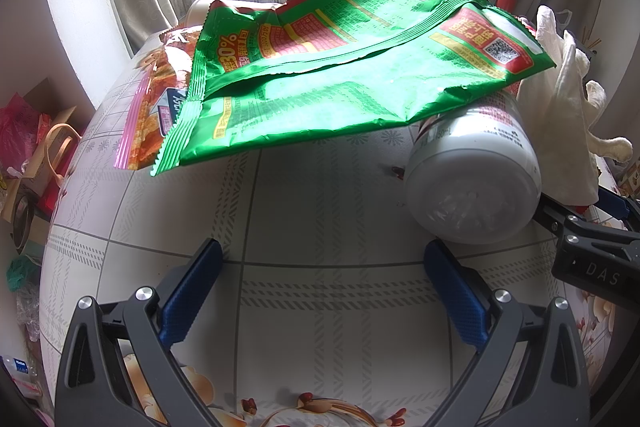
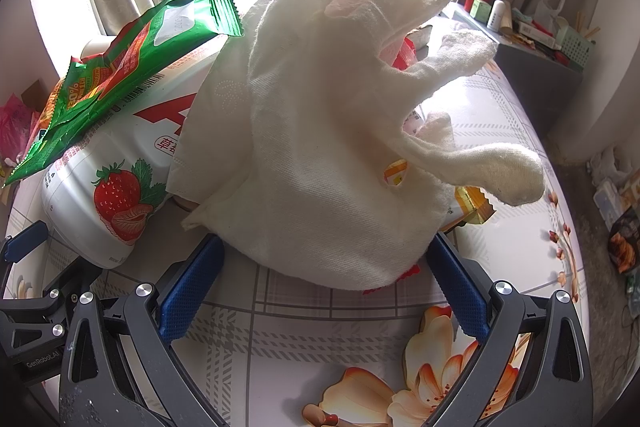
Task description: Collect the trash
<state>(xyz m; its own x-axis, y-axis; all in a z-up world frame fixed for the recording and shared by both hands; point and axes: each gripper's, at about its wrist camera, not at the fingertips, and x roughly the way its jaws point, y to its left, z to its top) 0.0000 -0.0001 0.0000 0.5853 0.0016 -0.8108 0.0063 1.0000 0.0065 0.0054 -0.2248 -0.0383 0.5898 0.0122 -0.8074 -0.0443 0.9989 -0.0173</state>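
Left wrist view: the left gripper [image 1: 322, 291] hangs low over the checked tablecloth [image 1: 320, 195], its blue pads spread wide and holding nothing. Just beyond its right finger lies a white yogurt bottle [image 1: 474, 183] on its side, base toward the camera. A green snack bag [image 1: 332, 83] rests flat across the bottle's top, and its left end overlaps an orange snack packet [image 1: 154, 107] at far left. Behind the bag stands a white paper cup [image 1: 200, 11], mostly hidden.

Seen from the right wrist, the right gripper [image 2: 324, 291] is also open and empty, its two fingers set to either side of the near edge of a crumpled white tissue [image 2: 320, 147] that is draped over the right of the heap. To the left lies the same bottle, showing a strawberry label, with the green bag on top. A yellow wrapper [image 2: 474, 205] pokes out at right, and a scrap of red peeks from under the tissue; what that scrap belongs to is hard to make out.

The litter is bunched in one heap on the table, none of it lifted, so the work appears to be at the first pick. Likely next: the right gripper closes on the tissue's near fold, gripping low so the soft paper bunches rather than slips, while the left gripper edges right to bracket the bottle, which could roll and tip the bag off.
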